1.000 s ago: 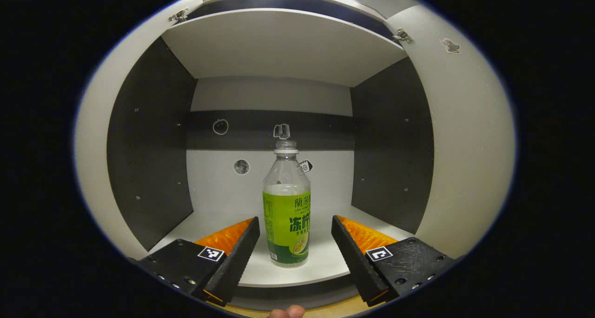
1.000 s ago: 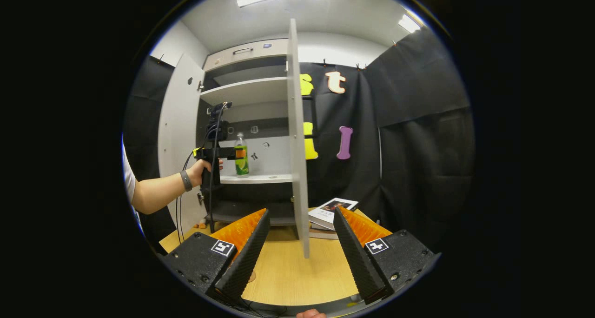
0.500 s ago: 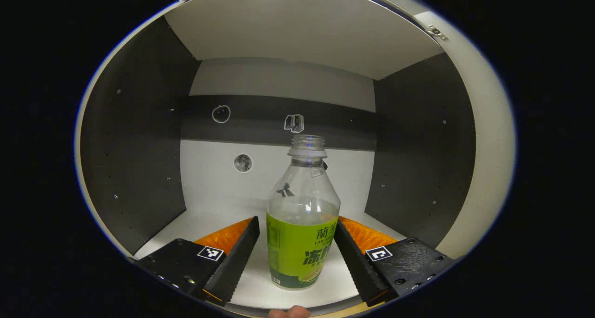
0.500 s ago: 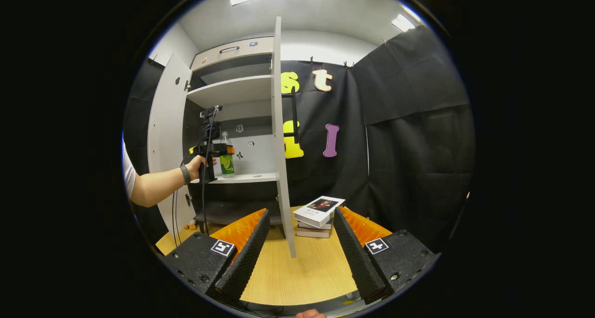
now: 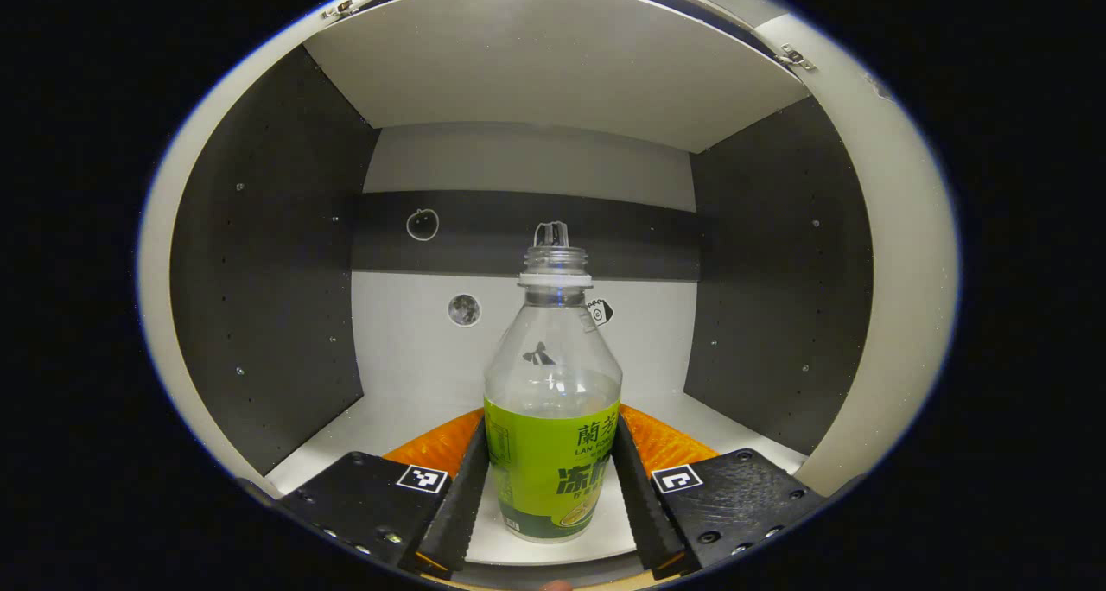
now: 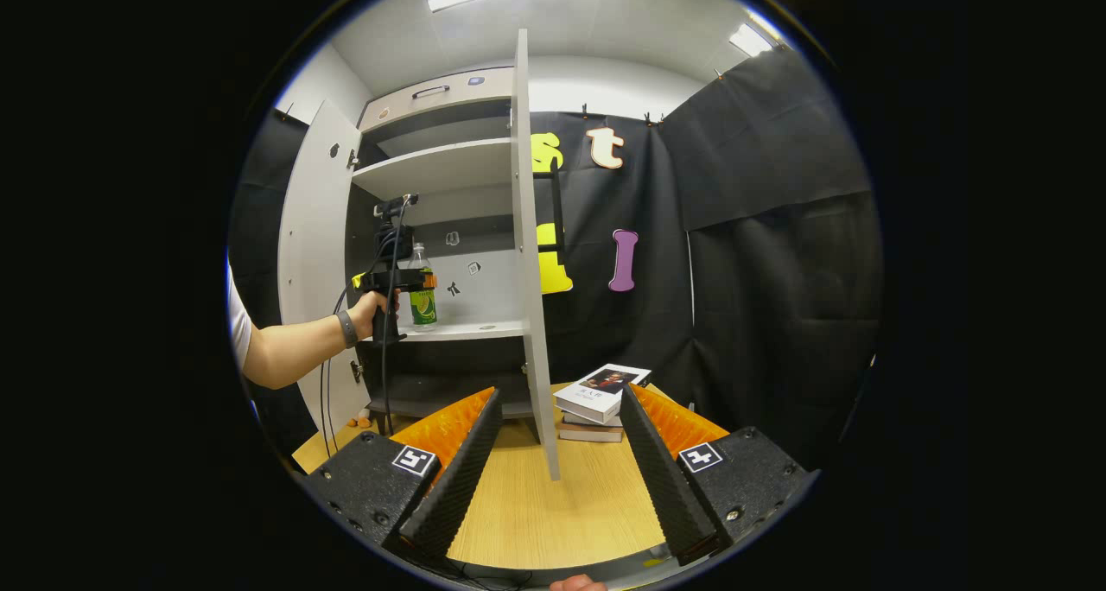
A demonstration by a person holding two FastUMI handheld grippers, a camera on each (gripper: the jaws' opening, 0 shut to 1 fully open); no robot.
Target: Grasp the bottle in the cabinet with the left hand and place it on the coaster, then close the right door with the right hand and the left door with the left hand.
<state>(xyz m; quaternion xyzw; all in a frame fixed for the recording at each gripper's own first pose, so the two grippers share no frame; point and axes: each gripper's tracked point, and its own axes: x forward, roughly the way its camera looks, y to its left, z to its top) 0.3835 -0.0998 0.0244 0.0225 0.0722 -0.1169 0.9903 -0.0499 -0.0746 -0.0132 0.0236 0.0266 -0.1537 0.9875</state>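
A: Start close. What is the left gripper (image 5: 550,522) doing?
B: In the left gripper view its two fingers (image 5: 458,513) sit narrow against either side of the bottle (image 5: 551,401), pressing on the green label low down. It is clamped on the bottle.

A: And where does the bottle stand?
B: Upright on the cabinet's white shelf (image 5: 406,418), near the shelf's front edge and about midway between the dark side walls. It has no cap, and the clear upper part is empty-looking.

A: What about the other side?
B: In the right gripper view the right gripper (image 6: 557,479) hangs wide apart over the desk (image 6: 553,505), gripping nothing. Between its fingers the near edge of the desk shows.

A: Farther out?
B: The right door (image 6: 531,254) stands open, seen edge-on, its lower corner over the middle of the desk. Just beyond it a stack of books (image 6: 600,401) lies toward the desk's far right edge. Farther still, the left door (image 6: 315,254) is swung open, and a hand (image 6: 371,310) holds the left gripper level at the bottle on the shelf.
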